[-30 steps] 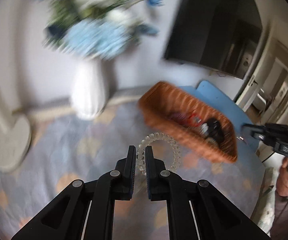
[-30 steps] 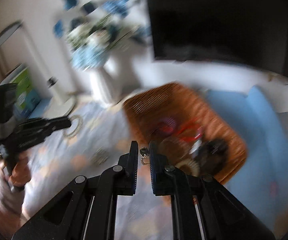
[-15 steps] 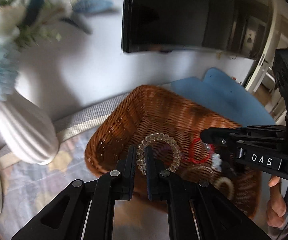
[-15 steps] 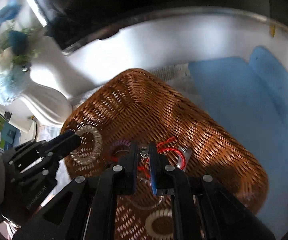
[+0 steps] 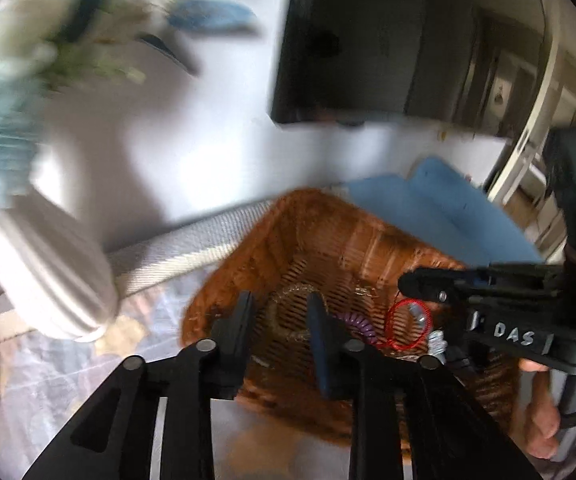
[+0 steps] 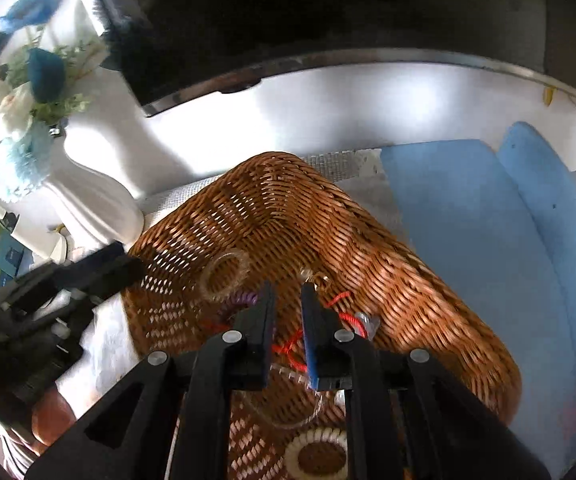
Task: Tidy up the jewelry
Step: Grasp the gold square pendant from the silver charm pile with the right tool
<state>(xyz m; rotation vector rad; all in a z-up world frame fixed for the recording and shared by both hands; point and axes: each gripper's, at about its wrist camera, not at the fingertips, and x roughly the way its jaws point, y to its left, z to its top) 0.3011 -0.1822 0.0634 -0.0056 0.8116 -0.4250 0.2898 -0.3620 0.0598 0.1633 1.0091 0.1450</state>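
Note:
A brown wicker basket (image 5: 328, 236) (image 6: 388, 248) holds the jewelry. My left gripper (image 5: 277, 308) hovers open over its near left part; a clear coil ring (image 5: 288, 312) (image 6: 225, 276), blurred, is in the air or lying in the basket just beyond the open fingers. My right gripper (image 6: 285, 296) is open over the basket's middle; a small metal clasp piece (image 6: 315, 279) sits just beyond its right fingertip. In the basket lie a purple coil (image 5: 358, 326) (image 6: 241, 299), a red cord loop (image 5: 406, 324) (image 6: 288, 350) and a white bead bracelet (image 6: 320, 456).
A white ribbed vase (image 5: 47, 276) (image 6: 95, 200) with blue and white flowers stands left of the basket on a patterned cloth (image 5: 67, 360). A blue mat (image 6: 488, 240) lies to the right. A dark TV (image 6: 288, 20) hangs on the wall behind.
Both grippers have opened over the basket. The left one has let go of the clear coil ring, and the right one has let go of the small metal piece.

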